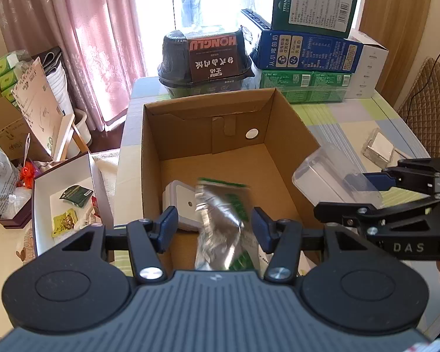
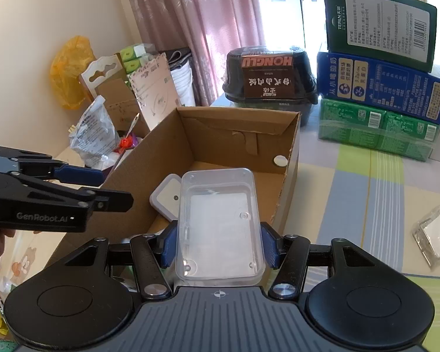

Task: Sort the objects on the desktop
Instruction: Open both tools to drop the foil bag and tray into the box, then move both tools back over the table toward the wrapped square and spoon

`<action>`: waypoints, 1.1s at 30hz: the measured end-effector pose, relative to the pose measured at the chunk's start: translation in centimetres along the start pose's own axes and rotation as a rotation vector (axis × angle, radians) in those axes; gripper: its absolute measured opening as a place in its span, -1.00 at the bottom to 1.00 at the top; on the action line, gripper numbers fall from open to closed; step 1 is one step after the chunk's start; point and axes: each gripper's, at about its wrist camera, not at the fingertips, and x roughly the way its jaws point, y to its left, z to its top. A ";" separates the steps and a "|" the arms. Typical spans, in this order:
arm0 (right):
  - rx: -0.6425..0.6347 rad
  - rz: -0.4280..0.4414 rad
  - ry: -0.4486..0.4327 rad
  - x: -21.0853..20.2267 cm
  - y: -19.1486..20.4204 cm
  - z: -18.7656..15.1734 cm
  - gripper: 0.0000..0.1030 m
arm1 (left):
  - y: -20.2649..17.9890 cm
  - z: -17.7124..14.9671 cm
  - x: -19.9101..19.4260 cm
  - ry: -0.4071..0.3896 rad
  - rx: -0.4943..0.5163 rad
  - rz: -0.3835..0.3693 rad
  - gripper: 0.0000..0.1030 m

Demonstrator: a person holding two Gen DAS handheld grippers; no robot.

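An open cardboard box (image 1: 208,99) (image 2: 237,114) stands on the table, with a white square device (image 1: 179,202) (image 2: 165,198) on its floor. My left gripper (image 1: 214,226) (image 2: 108,189) hovers over the box's near side. A blurred silver and green packet (image 1: 217,205) hangs between its blue pads (image 1: 168,224), with a gap on each side. My right gripper (image 2: 220,246) (image 1: 337,196) is shut on a clear plastic case (image 2: 220,226) (image 1: 331,176), held above the box's right wall.
A black food tub (image 1: 205,55) and stacked cartons (image 1: 308,50) stand behind the box. A small clear pack (image 1: 378,148) (image 2: 434,237) lies on the checked cloth to the right. A white tray (image 1: 41,205) of sachets sits left, beyond it floor clutter.
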 end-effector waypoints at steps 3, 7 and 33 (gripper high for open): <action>0.004 0.004 0.000 0.0 0.1 0.0 0.05 | 0.1 -0.1 -0.4 -0.004 0.001 0.007 -0.03; 0.017 0.021 -0.006 0.2 0.3 0.2 0.05 | 0.3 -0.4 -0.9 -0.006 -0.005 0.010 -0.03; 0.088 0.006 -0.078 -8.3 -1.9 -3.2 0.56 | -2.5 -3.6 -5.9 -0.035 -0.055 0.016 0.20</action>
